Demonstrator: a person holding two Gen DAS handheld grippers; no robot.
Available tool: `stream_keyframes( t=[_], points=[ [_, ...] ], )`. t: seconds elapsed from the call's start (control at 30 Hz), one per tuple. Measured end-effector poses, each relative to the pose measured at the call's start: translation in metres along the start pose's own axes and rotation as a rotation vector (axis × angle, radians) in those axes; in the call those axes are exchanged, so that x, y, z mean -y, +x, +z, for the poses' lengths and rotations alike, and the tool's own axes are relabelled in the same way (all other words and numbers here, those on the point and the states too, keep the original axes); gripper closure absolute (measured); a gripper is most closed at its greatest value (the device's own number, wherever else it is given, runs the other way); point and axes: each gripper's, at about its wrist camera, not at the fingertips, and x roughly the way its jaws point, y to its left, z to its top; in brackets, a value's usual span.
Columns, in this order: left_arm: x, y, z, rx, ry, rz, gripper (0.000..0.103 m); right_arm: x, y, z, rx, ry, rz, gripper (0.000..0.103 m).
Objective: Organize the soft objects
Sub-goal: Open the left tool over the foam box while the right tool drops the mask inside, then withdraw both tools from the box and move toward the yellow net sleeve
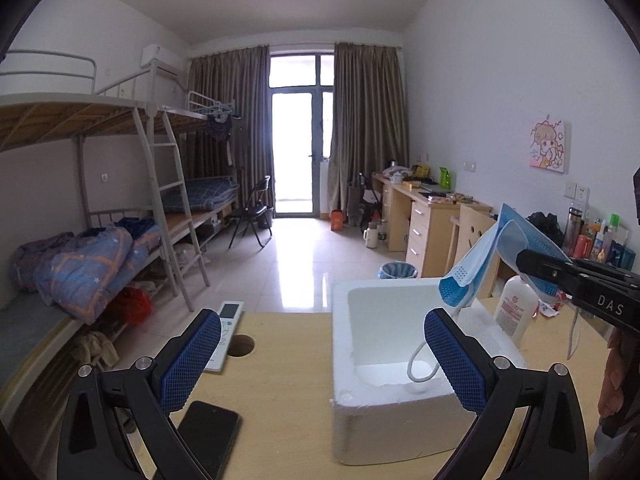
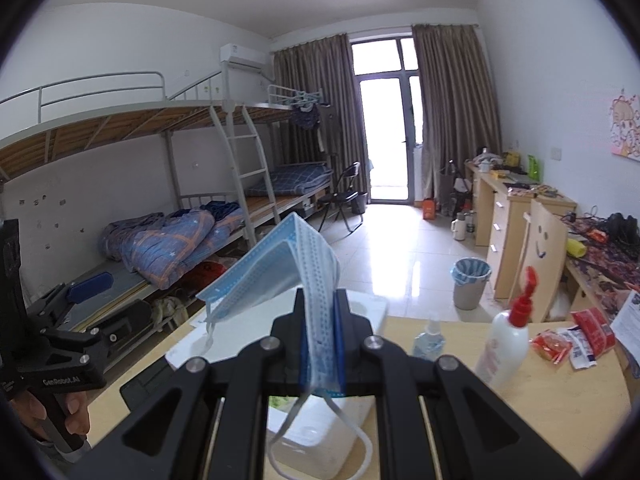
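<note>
Hanging folded from our right claw [image 2: 320,320], the blue face mask [image 2: 280,264] is pinched between the closed pads, ear loops dangling above the white foam box [image 1: 400,360] on the desk [image 1: 280,380]. Our left claw [image 1: 324,356] stands wide open with nothing in it, just beside the box. We note a lotion bottle [image 2: 504,352], phone [image 1: 208,436] and remote [image 1: 228,332] nearby.

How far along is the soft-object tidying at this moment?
Done: nothing shows inside the white foam box yet. In hand: the right claw is shut on a folded blue face mask above the box; the left claw is open, empty. Left: dropping the mask in.
</note>
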Motion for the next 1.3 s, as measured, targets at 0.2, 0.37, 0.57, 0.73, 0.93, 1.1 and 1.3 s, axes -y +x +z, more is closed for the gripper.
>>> stream_keyframes(
  t=[0.2, 0.37, 0.57, 0.73, 0.93, 1.1, 1.3],
  points=[
    [-0.010, 0.001, -0.002, 0.001, -0.012, 0.021, 0.001, -0.007, 0.013, 0.001, -0.023, -0.012, 0.026, 0.089],
    [-0.013, 0.002, -0.006, -0.003, -0.016, 0.026, 0.001, -0.013, 0.021, 0.003, -0.031, -0.018, 0.035, 0.089],
    [-0.016, 0.001, -0.006, -0.001, -0.026, 0.029, 0.001, -0.013, 0.031, 0.002, -0.060, -0.017, 0.025, 0.089],
    [-0.022, 0.002, -0.006, 0.001, -0.047, 0.031, 0.001, -0.015, 0.036, 0.000, -0.090, -0.013, -0.005, 0.071],
    [-0.022, 0.003, -0.006, -0.001, -0.042, 0.031, 0.001, -0.020, 0.032, 0.000, -0.072, -0.036, -0.043, 0.023],
    [-0.023, 0.002, -0.006, -0.005, -0.042, 0.023, 0.001, -0.022, 0.030, 0.001, -0.076, -0.046, -0.034, 0.023],
    [-0.022, 0.002, -0.005, -0.004, -0.041, 0.021, 0.001, -0.019, 0.026, 0.002, -0.075, -0.045, -0.034, 0.023]
  ],
)
